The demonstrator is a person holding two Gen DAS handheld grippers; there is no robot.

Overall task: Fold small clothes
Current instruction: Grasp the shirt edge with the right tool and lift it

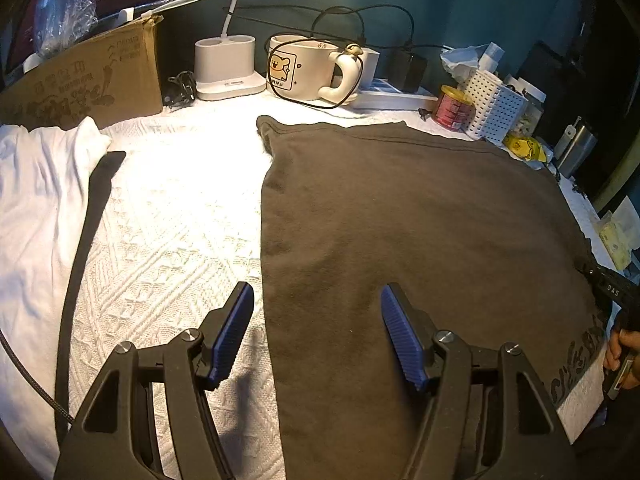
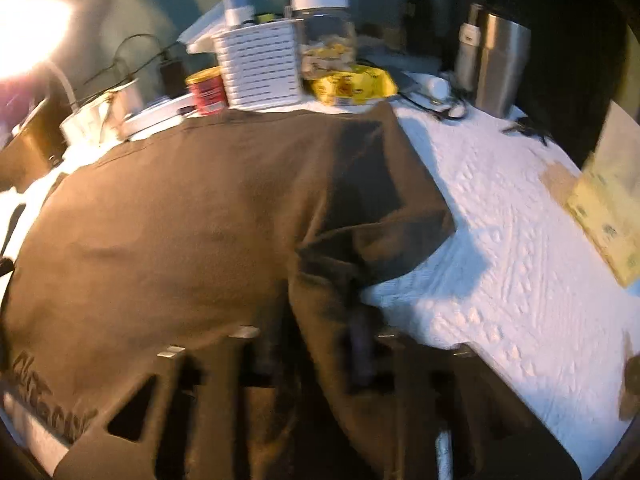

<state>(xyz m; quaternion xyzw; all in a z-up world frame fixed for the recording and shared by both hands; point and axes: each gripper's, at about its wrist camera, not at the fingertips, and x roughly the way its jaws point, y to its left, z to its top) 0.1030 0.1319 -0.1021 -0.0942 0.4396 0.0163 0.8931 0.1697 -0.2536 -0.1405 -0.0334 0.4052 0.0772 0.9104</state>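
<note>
A dark brown garment lies spread on the white textured cloth. My left gripper is open and empty, hovering over the garment's left edge near its front. In the right wrist view the same garment fills the left and middle, and a fold of it runs down between my right gripper's fingers. My right gripper is shut on that fold at the garment's right side and lifts it off the cloth. The right wrist view is blurred.
A white garment and a black strap lie at the left. Along the back stand a cardboard box, a white lamp base, a mug, a red tin, a white basket and a steel tumbler.
</note>
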